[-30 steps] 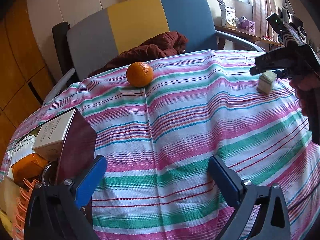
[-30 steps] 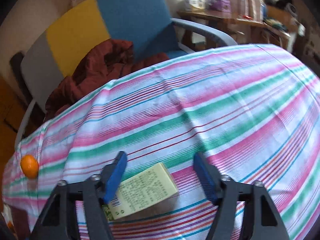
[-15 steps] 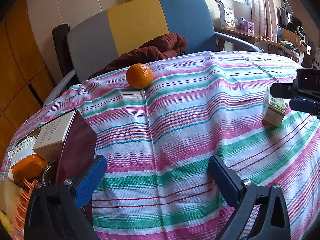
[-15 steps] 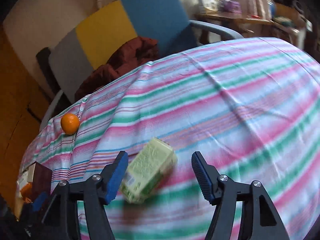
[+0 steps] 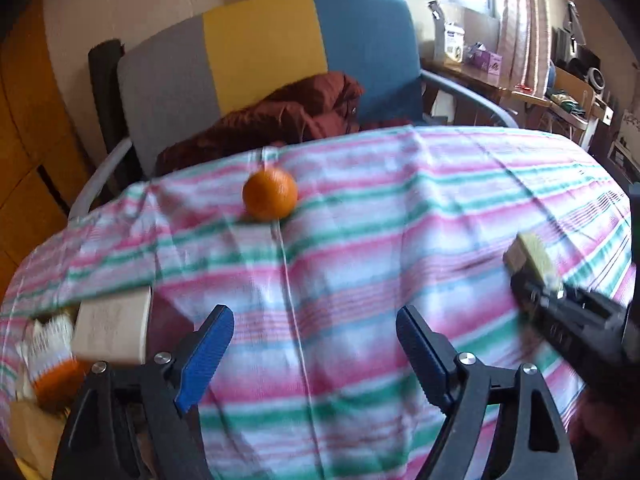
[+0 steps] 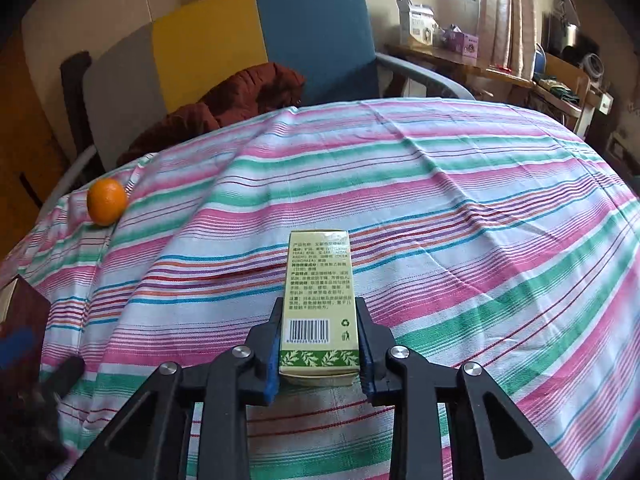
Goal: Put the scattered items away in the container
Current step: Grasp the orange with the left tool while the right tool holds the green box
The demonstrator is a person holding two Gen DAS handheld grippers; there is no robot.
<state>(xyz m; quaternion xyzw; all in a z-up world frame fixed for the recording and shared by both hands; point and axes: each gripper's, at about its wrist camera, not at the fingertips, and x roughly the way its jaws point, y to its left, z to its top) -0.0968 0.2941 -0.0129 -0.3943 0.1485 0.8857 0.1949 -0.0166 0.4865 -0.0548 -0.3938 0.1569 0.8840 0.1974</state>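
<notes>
A pale green box [image 6: 319,272] with a barcode stands lengthwise between the pads of my right gripper [image 6: 319,308], just above the striped tablecloth [image 6: 460,208]. Its jaws are closing and both pads press on the box's sides. In the left wrist view the same box [image 5: 532,258] shows at the right, blurred. My left gripper [image 5: 314,316] hangs over the cloth; its jaws are closing with nothing between them. An orange [image 5: 270,194] rests near the table's far edge, also the orange [image 6: 106,201] at the left. The blurred container [image 5: 28,424] at lower left holds a cream-topped box [image 5: 112,330] and packets.
Behind the table stands a grey, yellow and blue chair [image 5: 260,60] with a dark red jacket [image 5: 288,116] on its seat. A cluttered wooden shelf [image 6: 440,52] runs along the window at the right. A hand [image 5: 600,432] holds the right gripper.
The right gripper's jaws have come together on the green box, which now points straight ahead, and carried it left. The left gripper has risen and its jaws stand slightly narrower.
</notes>
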